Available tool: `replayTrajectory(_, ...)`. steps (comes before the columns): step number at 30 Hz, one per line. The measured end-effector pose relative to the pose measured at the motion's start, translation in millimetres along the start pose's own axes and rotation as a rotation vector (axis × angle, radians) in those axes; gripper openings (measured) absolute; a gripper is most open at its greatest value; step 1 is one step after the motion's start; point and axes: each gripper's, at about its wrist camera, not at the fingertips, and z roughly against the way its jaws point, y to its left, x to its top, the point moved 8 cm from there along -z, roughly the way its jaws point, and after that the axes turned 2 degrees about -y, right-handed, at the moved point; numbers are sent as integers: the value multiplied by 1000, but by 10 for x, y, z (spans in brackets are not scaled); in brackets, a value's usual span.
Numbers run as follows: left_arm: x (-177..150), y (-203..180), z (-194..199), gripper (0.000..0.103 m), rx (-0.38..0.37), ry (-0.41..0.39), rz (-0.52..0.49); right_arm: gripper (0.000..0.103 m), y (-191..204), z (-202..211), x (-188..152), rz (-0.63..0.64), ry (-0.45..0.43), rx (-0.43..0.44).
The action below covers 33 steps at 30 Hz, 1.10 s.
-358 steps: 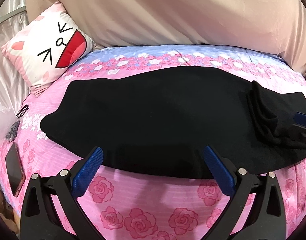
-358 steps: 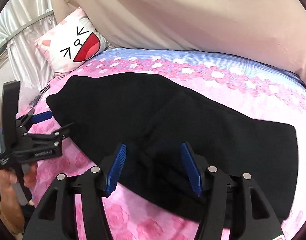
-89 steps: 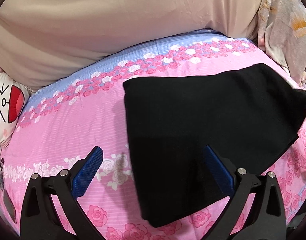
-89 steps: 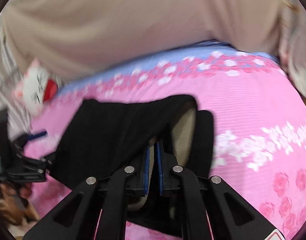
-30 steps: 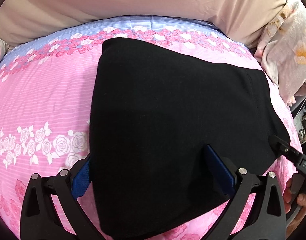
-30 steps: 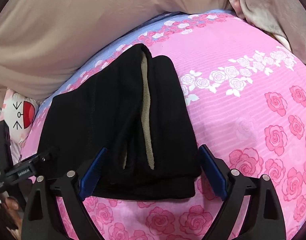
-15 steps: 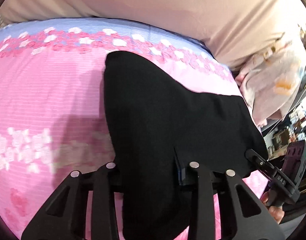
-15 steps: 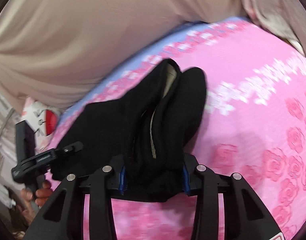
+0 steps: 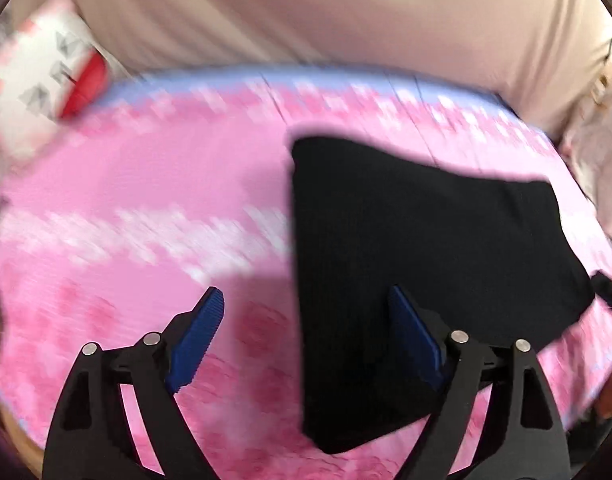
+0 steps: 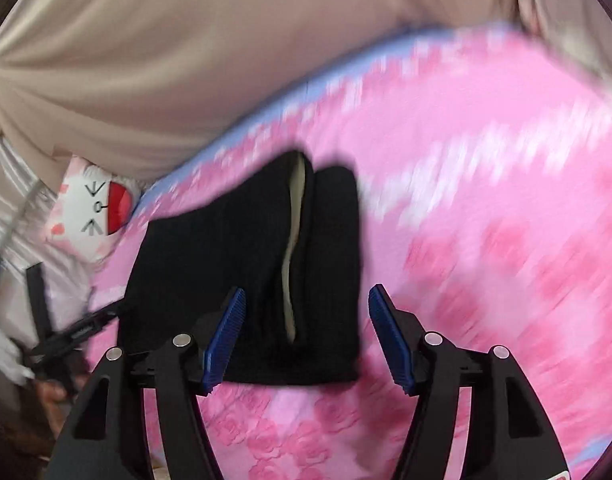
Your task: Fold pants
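Pants, one black pair, lie folded into a compact block on the pink rose-print bedsheet, nearer the right side in the left wrist view. Right wrist view shows the folded layers with a pale lining strip along the middle seam. One cartoon-face pillow sits at the far left against the beige curtain. Left gripper: jaws opening, nothing pinched; the pants edge lies below them, apart from the pads. Right gripper: jaws opening, straddling the near end of the pants, pads clear of the fabric. Both frames are motion-blurred, sheet pattern smeared. Floral cloth at right edge is cut off.
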Motion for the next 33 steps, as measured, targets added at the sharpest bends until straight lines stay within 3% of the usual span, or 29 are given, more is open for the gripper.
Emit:
replayTrajectory(2, 200, -2, 179, 95, 42, -100, -14, 63, 112, -28, 160, 40, -19, 15)
replayTrajectory(4, 338, -67, 213, 97, 52, -141, -29, 59, 205, -189, 203, 67, -10, 30)
replayTrajectory(6, 420, -216, 141, 97, 29, -134, -48, 24, 155, -354, 255, 93, -15, -31)
replayTrajectory(7, 435, -233, 104, 97, 25, -126, -51, 0, 73, -454, 259, 98, 1, -73)
replayTrajectory(11, 330, -378, -125, 97, 1, -55, -63, 1, -167, -637, 131, 138, 72, -159)
replayTrajectory(16, 189, -459, -252, 97, 12, -16, -73, 7, 72, -531, 37, 191, 82, -59)
replayTrajectory(20, 188, -521, -361, 97, 1, 12, -71, 7, 239, -541, 101, 211, 83, -42)
replayTrajectory(27, 170, -502, -447, 97, 62, 21, -115, 11, 166, -617, 146, 176, 85, -18)
replayTrajectory(33, 174, -527, -522, 97, 65, 38, -114, 13, 249, -655, 172, 157, 90, 54)
